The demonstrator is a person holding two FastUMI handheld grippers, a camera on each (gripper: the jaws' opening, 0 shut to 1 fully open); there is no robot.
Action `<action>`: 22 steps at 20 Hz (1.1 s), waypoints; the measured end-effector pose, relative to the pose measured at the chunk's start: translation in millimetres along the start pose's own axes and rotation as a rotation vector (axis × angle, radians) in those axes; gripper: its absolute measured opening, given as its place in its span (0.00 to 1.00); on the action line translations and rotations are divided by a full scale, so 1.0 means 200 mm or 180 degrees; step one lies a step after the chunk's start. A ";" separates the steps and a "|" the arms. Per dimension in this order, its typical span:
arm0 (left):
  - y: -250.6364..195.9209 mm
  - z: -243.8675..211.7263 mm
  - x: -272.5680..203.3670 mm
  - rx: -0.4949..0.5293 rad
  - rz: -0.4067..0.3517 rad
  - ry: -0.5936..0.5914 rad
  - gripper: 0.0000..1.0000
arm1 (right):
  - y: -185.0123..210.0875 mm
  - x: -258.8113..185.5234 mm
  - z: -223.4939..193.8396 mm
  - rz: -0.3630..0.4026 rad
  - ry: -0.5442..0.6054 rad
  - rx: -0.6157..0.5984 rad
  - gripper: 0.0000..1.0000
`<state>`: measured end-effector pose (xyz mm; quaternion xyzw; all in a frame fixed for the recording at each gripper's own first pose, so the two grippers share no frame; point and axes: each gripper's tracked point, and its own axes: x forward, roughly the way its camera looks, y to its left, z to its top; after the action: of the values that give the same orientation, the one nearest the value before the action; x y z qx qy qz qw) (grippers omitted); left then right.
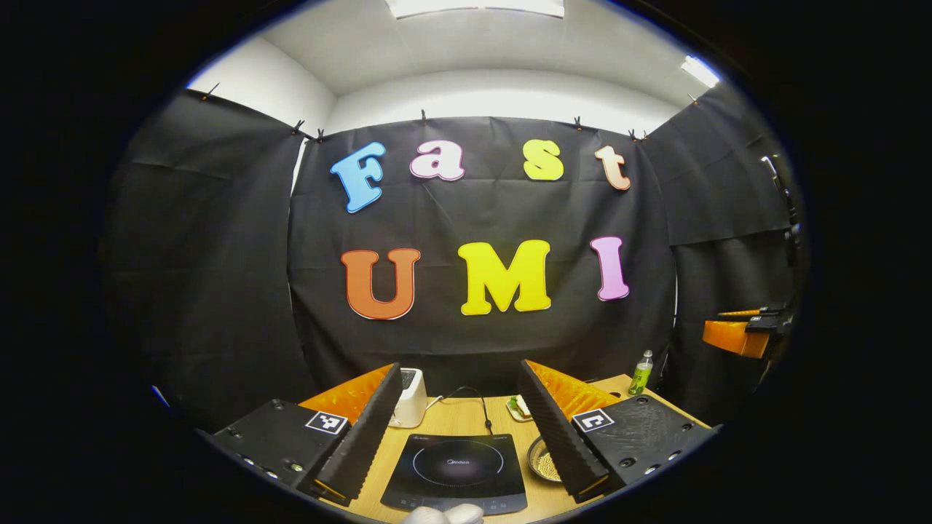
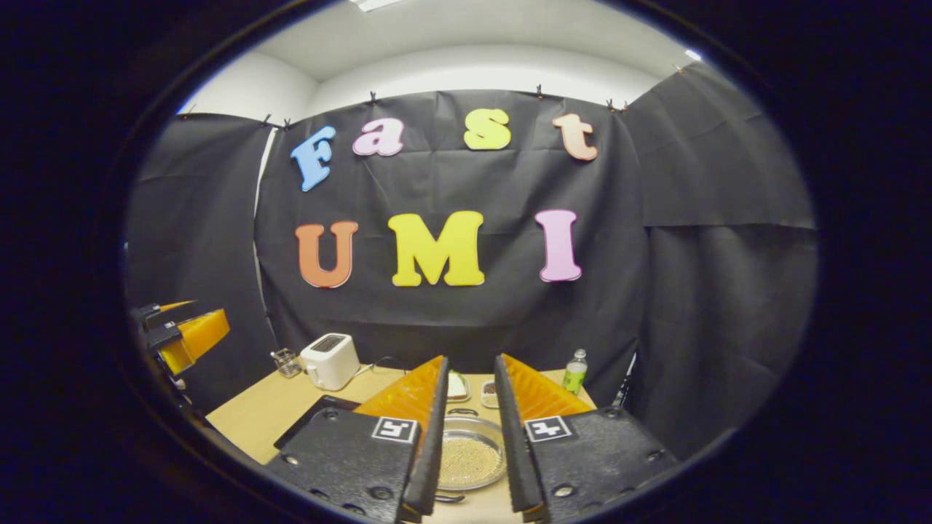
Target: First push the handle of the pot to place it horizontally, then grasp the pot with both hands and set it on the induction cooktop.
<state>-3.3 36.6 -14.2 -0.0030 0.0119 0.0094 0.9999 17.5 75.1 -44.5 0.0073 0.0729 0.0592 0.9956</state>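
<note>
Left gripper [image 1: 460, 429] splayed above cooktop [image 1: 457, 471]; right gripper [image 2: 470, 437] narrower.

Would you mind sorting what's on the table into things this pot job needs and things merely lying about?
Needed:
- pot, holding pale grains
- induction cooktop
- left tongs, open
- right tongs, open

Lying about:
- toaster
- green bottle
- small food dishes
- wire holder
</note>
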 end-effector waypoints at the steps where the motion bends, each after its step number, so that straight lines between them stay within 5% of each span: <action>1: 0.01 -0.01 0.00 0.0004 0.0009 0.0017 0.96 | 0.00 0.01 -0.04 -0.0016 0.0066 -0.0022 0.30; 3: 0.02 -0.02 -0.02 -0.0002 0.0023 0.0031 0.96 | 0.04 0.03 -0.11 0.0106 0.0205 0.0007 0.05; 6: 0.03 -0.05 -0.03 0.0001 0.0044 0.0057 0.96 | 0.12 0.06 -0.30 0.0284 0.0521 0.0142 0.00; 22: 0.13 -0.13 -0.11 -0.0051 0.0262 0.0177 0.96 | 0.43 0.17 -1.37 0.0739 0.1850 -0.0142 0.04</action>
<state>-25.6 62.5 -40.0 -0.0108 0.0398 0.0506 0.9979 0.7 165.9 -318.6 -0.0236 0.3518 0.1737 0.9195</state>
